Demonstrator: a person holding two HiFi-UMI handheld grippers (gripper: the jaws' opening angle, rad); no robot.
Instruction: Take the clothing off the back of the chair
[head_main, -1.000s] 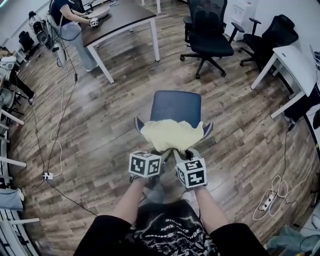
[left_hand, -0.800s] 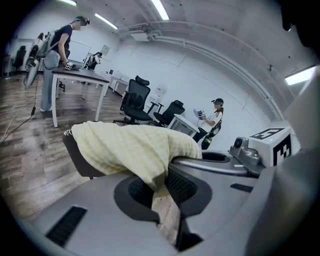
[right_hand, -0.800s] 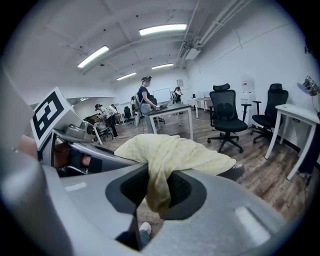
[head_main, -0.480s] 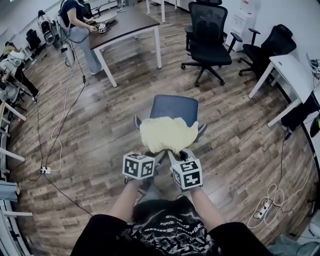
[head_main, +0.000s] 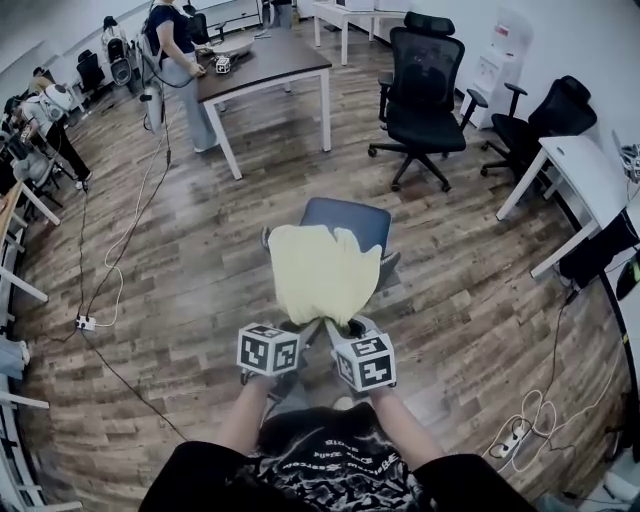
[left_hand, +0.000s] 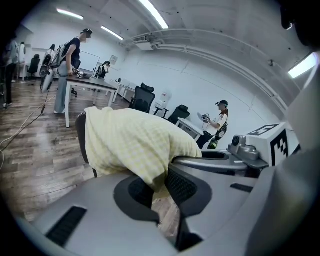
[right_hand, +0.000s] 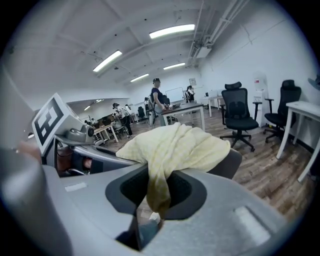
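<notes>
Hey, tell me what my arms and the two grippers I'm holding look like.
The left tongs and right tongs are smooth grey plastic shells with black textured pads. Each carries a white cube with black square markers: the left cube and the right cube. You wear a black short-sleeved T-shirt with white print, and your forearms are uncovered.

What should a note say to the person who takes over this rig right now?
Left gripper: jaws shut on the near edge of the yellow cloth.
Right gripper: jaws shut on the same edge, close beside the left.
Cloth: draped over the back of the chair, near edge held up by both grippers.
Done: both grips taken.
Left: lift the cloth clear of the chair.
</notes>
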